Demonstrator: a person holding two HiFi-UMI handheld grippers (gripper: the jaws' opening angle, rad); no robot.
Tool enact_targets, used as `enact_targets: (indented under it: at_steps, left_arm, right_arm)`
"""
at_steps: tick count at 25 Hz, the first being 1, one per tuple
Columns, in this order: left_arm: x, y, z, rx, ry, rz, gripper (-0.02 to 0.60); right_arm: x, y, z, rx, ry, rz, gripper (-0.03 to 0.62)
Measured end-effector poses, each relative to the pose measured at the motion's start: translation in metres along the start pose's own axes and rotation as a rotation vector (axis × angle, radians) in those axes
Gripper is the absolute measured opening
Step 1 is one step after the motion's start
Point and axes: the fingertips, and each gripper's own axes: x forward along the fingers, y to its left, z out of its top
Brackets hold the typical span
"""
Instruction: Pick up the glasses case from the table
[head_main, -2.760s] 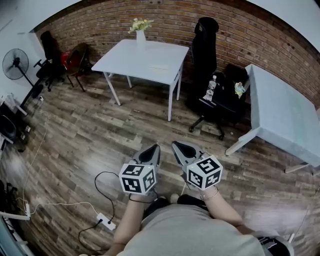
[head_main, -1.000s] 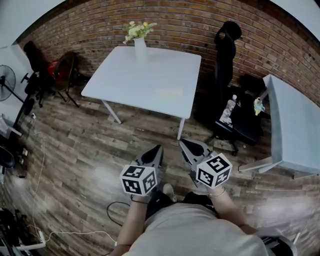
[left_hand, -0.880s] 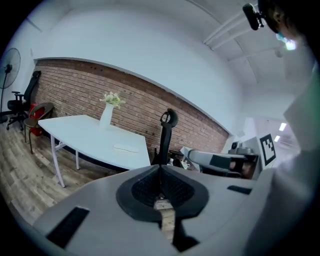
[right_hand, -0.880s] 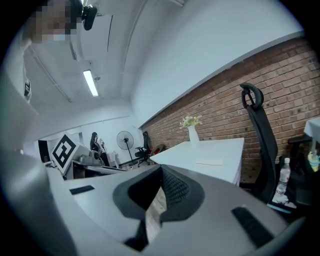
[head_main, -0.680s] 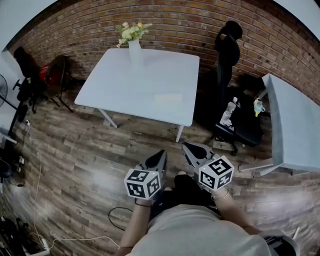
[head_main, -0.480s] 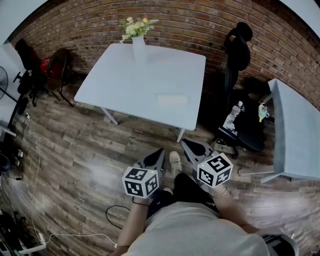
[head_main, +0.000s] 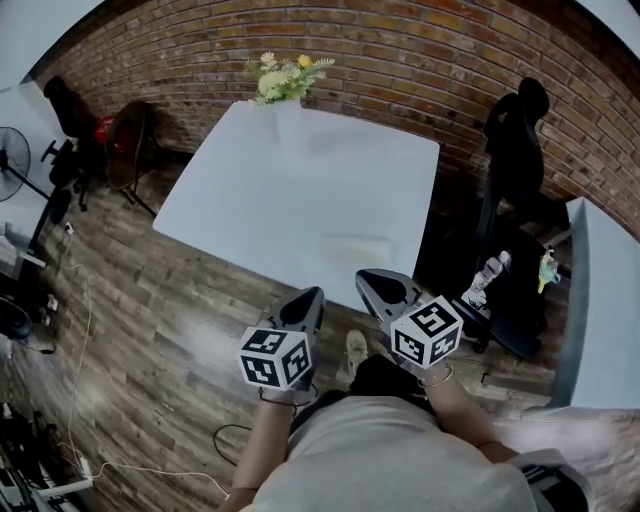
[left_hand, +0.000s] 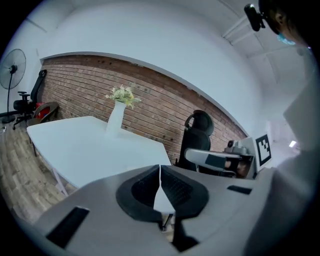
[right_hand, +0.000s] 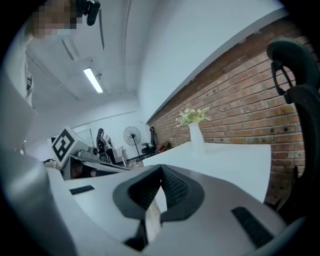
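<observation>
Item 1: pale, flat rectangular glasses case (head_main: 352, 247), lying near the front edge of the white square desk (head_main: 290, 170), at 12 o'clock from both grippers.
Item 2: left gripper (head_main: 309, 296) and right gripper (head_main: 370, 280), fingers closed, empty.
Change: desk much closer than 1 second ago. Approach nearly done, grasp not begun.

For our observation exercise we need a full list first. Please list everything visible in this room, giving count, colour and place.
table: one, white, centre, before the brick wall
glasses case: one, pale, on that table near its front edge
vase of flowers: one, white, table's far edge
office chair: one, black, right of the table
second table: one, pale, far right
fan: one, black, far left
left gripper: one, grey, shut, empty, bottom centre
right gripper: one, grey, shut, empty, beside it
</observation>
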Motion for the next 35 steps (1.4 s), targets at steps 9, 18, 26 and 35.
enact_targets:
  at_steps: [9,18,26,35]
  left_arm:
    - [0.068,0.028,0.028,-0.033,0.019,0.065,0.011]
    - [0.09,0.054,0.012,-0.129,0.072,0.112,0.011]
    - [0.099,0.071,-0.011,-0.176,0.154,0.1,0.011]
    - [0.104,0.092,-0.05,-0.262,0.214,0.066,0.011]
  right_arm:
    - [0.043,-0.07,0.014,-0.01,0.043,0.081,0.016]
    - [0.07,-0.097,-0.006,-0.092,0.178,0.102,0.079]
    - [0.099,-0.1,-0.034,-0.309,0.358,0.153,0.159]
    - [0.119,-0.102,-0.081,-0.522,0.574,0.223,0.28]
